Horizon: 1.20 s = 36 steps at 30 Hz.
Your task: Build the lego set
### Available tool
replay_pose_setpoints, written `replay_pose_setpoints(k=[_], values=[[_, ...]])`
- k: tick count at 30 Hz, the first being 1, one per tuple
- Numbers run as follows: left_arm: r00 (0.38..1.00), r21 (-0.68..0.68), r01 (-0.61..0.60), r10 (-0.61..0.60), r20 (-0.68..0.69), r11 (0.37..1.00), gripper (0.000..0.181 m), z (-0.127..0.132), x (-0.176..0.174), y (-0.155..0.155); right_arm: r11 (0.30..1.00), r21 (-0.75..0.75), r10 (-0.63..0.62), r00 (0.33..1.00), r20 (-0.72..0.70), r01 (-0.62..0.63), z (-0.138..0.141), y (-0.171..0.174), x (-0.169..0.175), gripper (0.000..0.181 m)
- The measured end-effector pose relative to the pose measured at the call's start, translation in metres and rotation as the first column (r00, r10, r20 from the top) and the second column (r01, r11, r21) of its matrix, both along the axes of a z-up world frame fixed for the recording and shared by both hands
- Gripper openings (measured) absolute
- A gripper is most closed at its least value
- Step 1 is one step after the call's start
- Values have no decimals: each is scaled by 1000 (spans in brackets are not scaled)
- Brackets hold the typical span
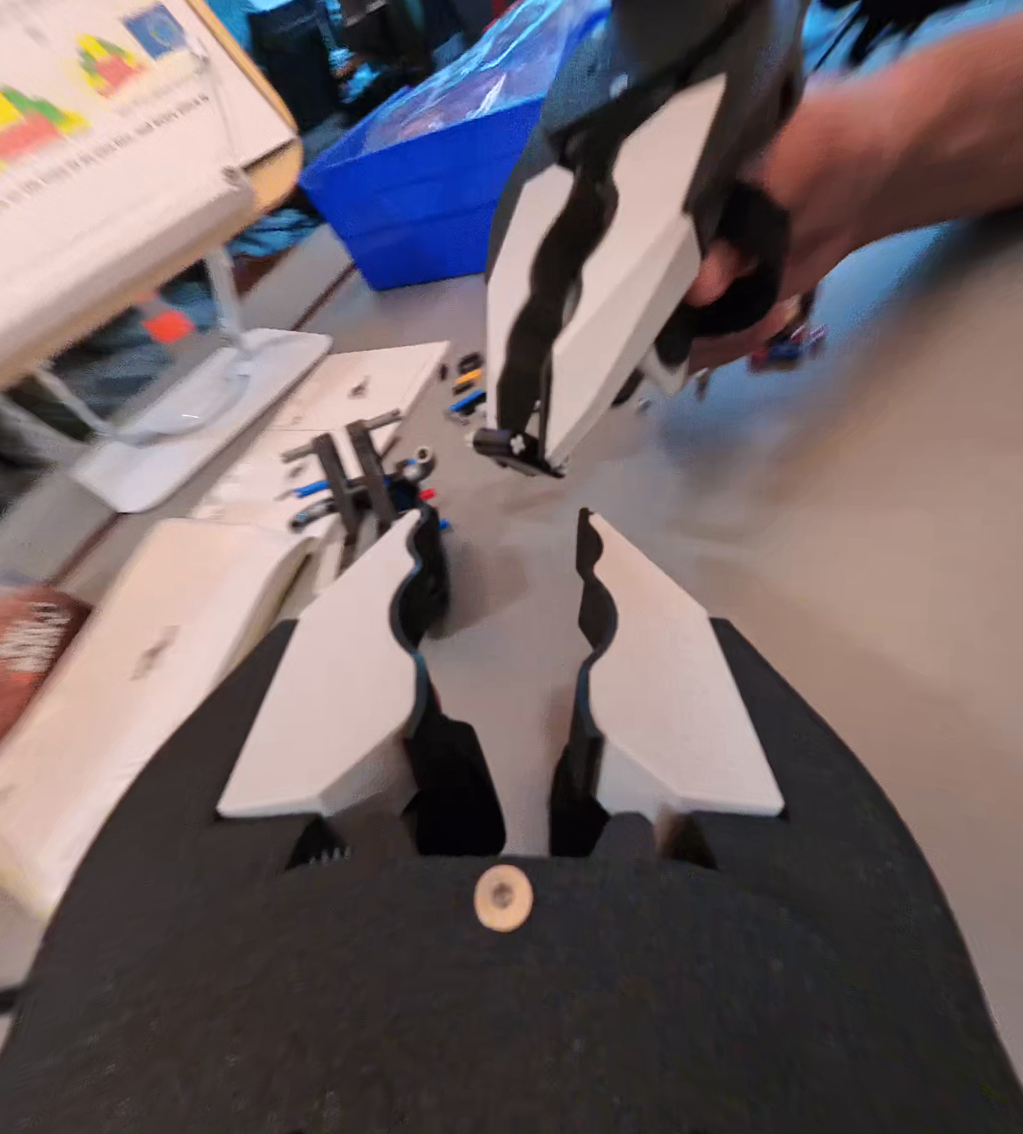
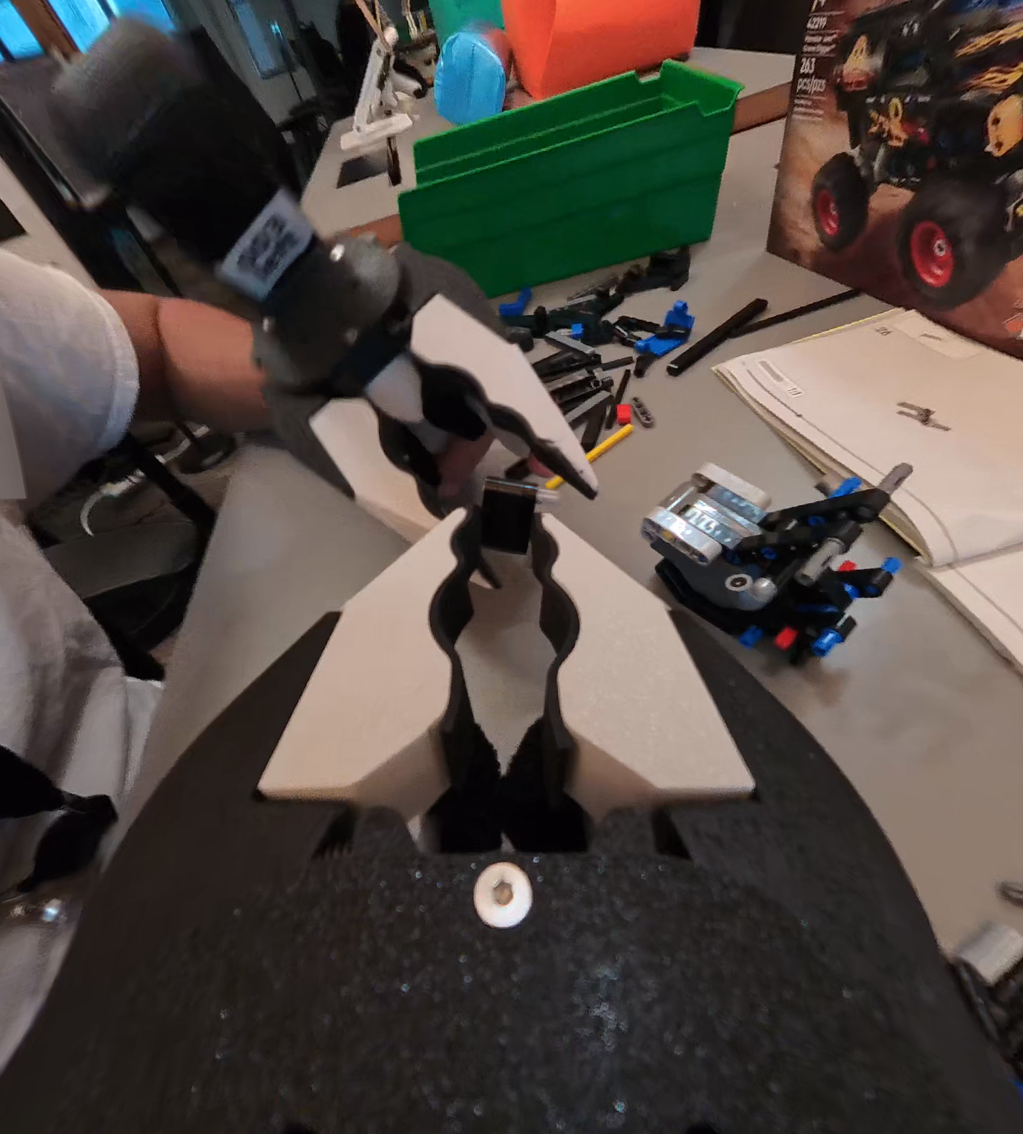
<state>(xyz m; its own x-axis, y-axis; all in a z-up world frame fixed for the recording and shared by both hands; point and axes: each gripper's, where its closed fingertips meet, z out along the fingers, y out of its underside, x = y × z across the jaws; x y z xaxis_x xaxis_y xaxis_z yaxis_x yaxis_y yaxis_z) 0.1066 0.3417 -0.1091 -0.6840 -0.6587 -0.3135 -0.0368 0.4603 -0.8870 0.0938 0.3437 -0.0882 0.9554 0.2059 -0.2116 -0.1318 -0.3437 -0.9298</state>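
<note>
My right gripper (image 2: 504, 525) is shut on a small black lego piece (image 2: 506, 521) with a pale pin at its far end, held above the grey table (image 2: 650, 705). In the left wrist view this gripper (image 1: 530, 457) hangs down from above with the piece (image 1: 506, 449) at its tips. My left gripper (image 1: 504, 521) is open and empty, its tips just short of the piece. In the right wrist view it (image 2: 506, 491) comes in from the upper left, open. The partly built black, grey and blue model (image 2: 760, 564) stands on the table to the right, and also shows in the left wrist view (image 1: 368, 485).
Loose black, blue and red pieces (image 2: 595, 356) and a yellow axle (image 2: 607, 445) lie behind. Open instruction booklets (image 2: 895, 429) lie at right, the set's box (image 2: 938, 153) behind them. A green bin (image 2: 564, 184), a blue bin (image 1: 429, 202) and a screen on a stand (image 1: 67, 153) border the table.
</note>
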Motion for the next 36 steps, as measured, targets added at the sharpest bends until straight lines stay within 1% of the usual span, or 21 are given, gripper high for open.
replay_pose_setpoints(k=[2,5,7,9,12,16,18,21,23,25,27,30,31,33,36], values=[[983,-156,124,-143,-114,980,45,2,-11,-10,999,-6,34,996,83,-34,-4,-2,-4,15],[932,-295,220,-289,-216,930,43,4,-24,-19,994,-22,113,976,188,-111,-10,-5,-16,15],[915,-368,241,-337,-223,898,37,11,-28,-19,990,-41,143,970,194,-138,-14,-6,-21,15],[897,-406,264,-377,-229,875,32,15,-31,-18,989,-10,150,978,147,-150,-11,-5,-22,15],[898,-421,268,-383,-217,867,28,18,-32,-17,984,16,176,984,27,-176,-6,-6,-24,15],[895,-448,272,-395,-207,852,28,22,-33,-17,981,38,190,981,-45,-188,-1,-6,-26,15],[882,-487,276,-420,-216,829,27,25,-35,-17,977,50,212,973,-97,-208,2,-8,-27,15],[861,-536,281,-456,-226,796,32,29,-37,-17,973,88,227,952,-206,-213,10,-9,-25,15],[868,-516,272,-438,-232,812,37,26,-35,-18,975,99,217,937,-273,-197,13,-9,-20,15],[882,-491,267,-416,-222,829,39,25,-34,-20,978,99,204,945,-256,-184,11,-8,-18,15],[889,-505,259,-408,-209,823,38,28,-34,-21,978,100,202,948,-247,-182,11,-7,-21,15],[893,-532,224,-391,-225,817,27,29,-30,-20,981,111,179,958,-225,-157,12,-4,-22,15],[895,-539,214,-385,-226,814,26,29,-29,-19,983,116,168,960,-223,-145,13,-3,-21,15],[897,-560,194,-377,-231,805,26,31,-27,-18,984,127,152,960,-234,-125,15,-2,-19,15],[900,-583,181,-373,-227,792,24,33,-25,-17,984,147,141,947,-288,-102,18,-1,-17,15]])
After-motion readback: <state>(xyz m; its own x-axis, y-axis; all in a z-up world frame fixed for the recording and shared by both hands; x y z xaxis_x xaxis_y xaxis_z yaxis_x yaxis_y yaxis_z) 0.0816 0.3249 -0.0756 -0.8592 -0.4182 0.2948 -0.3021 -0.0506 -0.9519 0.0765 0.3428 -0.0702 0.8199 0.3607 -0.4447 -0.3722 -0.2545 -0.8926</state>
